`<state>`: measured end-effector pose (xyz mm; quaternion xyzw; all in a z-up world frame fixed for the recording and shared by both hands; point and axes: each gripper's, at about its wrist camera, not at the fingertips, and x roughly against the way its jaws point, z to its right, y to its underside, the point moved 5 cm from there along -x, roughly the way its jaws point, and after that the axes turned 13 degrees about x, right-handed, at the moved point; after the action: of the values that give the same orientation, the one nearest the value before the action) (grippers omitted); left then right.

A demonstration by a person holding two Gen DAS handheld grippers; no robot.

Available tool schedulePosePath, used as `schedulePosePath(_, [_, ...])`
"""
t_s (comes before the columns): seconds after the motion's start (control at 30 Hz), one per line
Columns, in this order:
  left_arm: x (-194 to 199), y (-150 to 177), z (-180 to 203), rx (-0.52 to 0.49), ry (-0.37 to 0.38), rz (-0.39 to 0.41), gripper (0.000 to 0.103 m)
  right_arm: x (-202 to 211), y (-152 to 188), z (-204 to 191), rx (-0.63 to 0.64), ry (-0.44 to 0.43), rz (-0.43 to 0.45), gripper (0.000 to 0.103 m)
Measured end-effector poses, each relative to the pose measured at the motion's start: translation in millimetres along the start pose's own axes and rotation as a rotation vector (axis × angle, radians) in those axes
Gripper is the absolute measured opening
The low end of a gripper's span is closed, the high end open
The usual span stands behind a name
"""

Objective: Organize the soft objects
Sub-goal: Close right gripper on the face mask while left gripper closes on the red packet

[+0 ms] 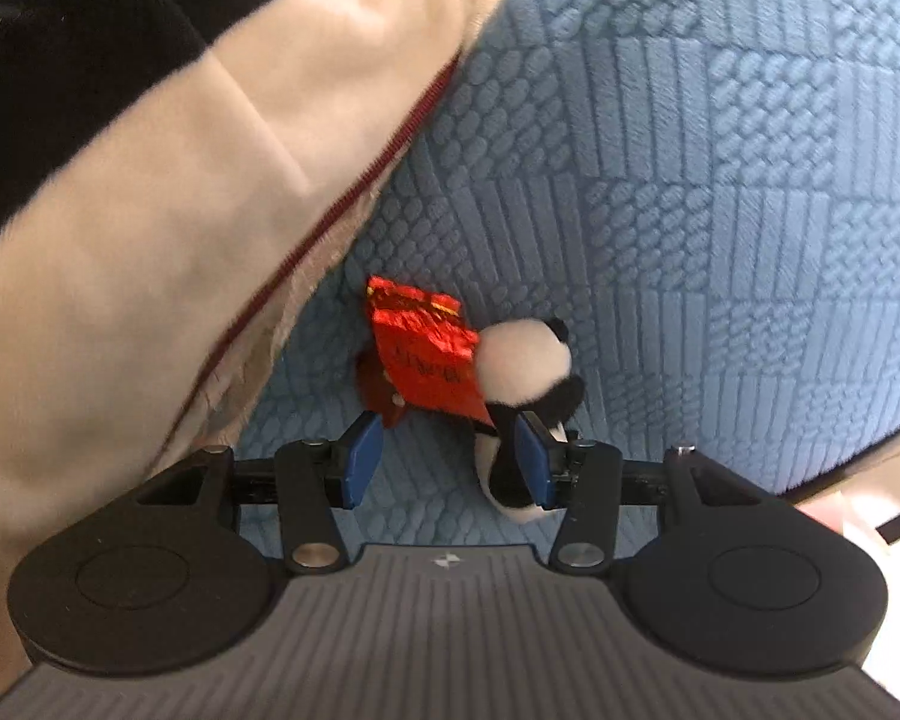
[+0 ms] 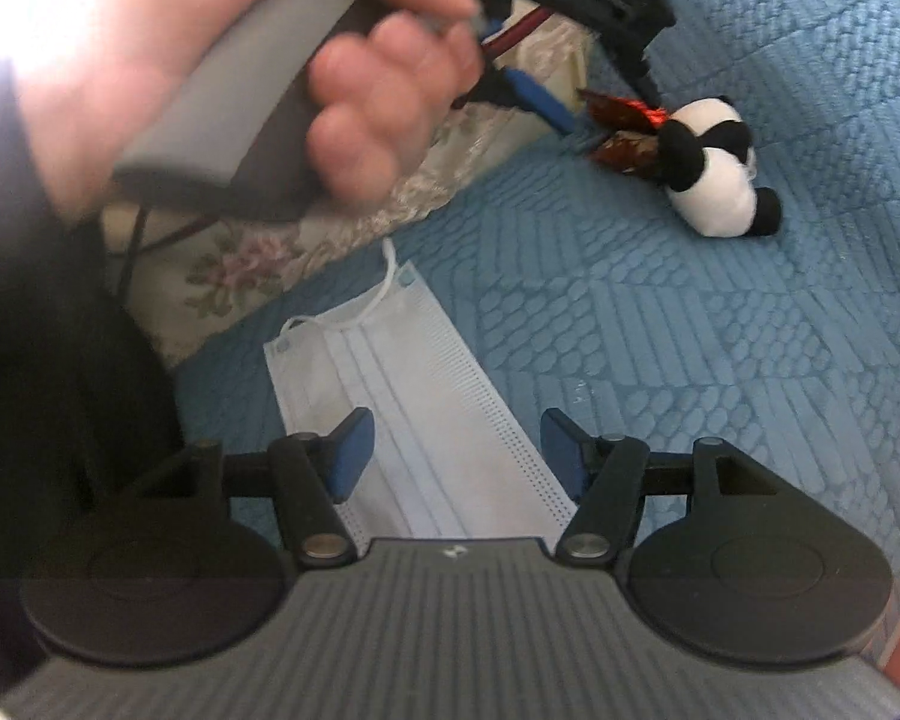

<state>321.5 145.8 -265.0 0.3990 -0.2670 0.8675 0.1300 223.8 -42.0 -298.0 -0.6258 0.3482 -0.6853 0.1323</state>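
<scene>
A small black-and-white panda plush [image 1: 525,360] with a red foil packet [image 1: 426,360] lies on the blue quilted cover [image 1: 690,210]. My left gripper [image 1: 447,459] stands open around its lower body. The right pad is against the plush; the left pad is clear of it. The right wrist view shows the same panda [image 2: 714,180] lying at the far right, with a blue finger [image 2: 537,97] of the left gripper by the red packet. A white face mask [image 2: 414,396] lies flat on the cover. My right gripper [image 2: 456,453] is open above it, a pad at each side.
A beige cushion with dark red piping [image 1: 150,240] lies along the left, and a black fabric [image 1: 60,30] behind it. A floral cloth [image 2: 240,264] borders the quilt. A person's hand [image 2: 360,90] holds the left gripper's grey handle, close above the mask.
</scene>
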Motion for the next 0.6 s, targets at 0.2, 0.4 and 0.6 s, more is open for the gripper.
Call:
schedulePosePath(0.2, [-12, -18, -7, 0.071, 0.007, -0.013, 0.053, -12, 3, -10, 0.128, 0.009, -0.037, 0.066])
schedulePosePath(0.4, [-24, -28, -11, 0.113, 0.005, -0.013, 0.053, -11, 5, -11, 0.152, 0.008, -0.033, 0.065])
schedulePosePath(0.6, [-33, -36, -10, 0.110, -0.009, -0.004, 0.053, -10, 5, -12, 0.138, 0.016, -0.032, 0.054])
